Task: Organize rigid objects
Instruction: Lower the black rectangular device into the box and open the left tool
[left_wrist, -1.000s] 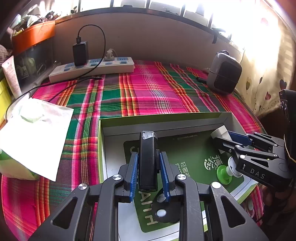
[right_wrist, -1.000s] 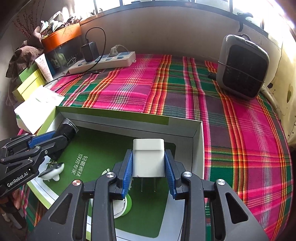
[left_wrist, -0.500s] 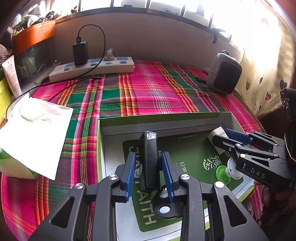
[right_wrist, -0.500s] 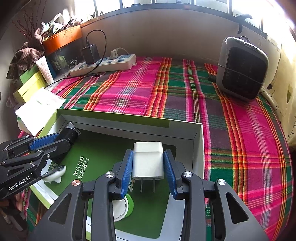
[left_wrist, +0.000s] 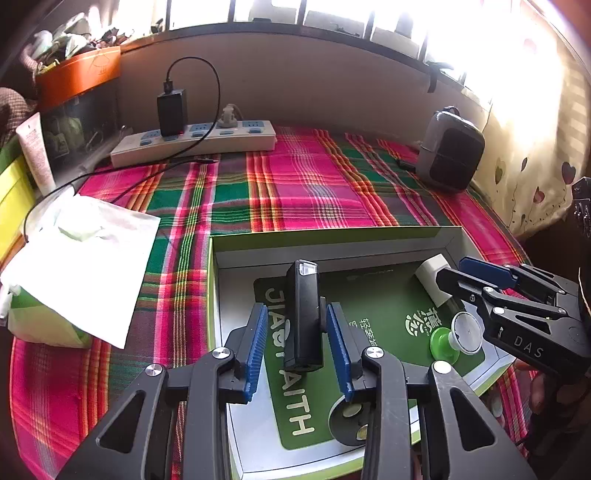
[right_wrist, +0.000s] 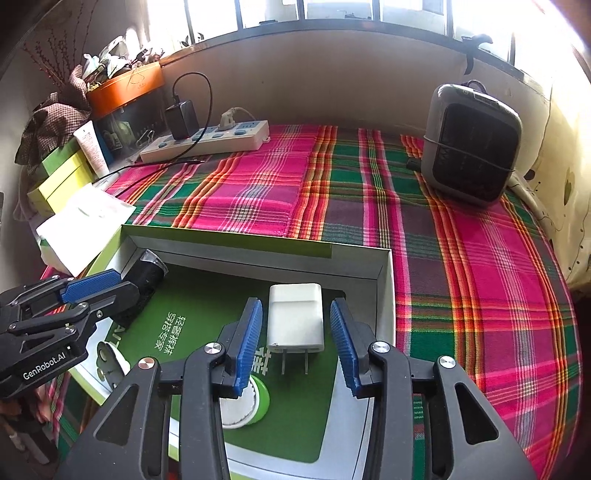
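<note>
The left hand-held gripper (left_wrist: 297, 345) tilts downward over the left part of a shallow box (left_wrist: 332, 236) on the plaid-covered desk (left_wrist: 295, 184); its jaws are opening, part-way apart, with a black flashlight (left_wrist: 303, 317) between the blue pads, which show gaps on both sides. To its right, the right hand-held gripper (right_wrist: 295, 341) also tilts down into the box, jaws opening, with a white charger plug (right_wrist: 295, 318) lying between the pads, untouched, prongs pointing back toward the gripper. A green-and-white round object (right_wrist: 243, 400) lies beneath its left finger.
</note>
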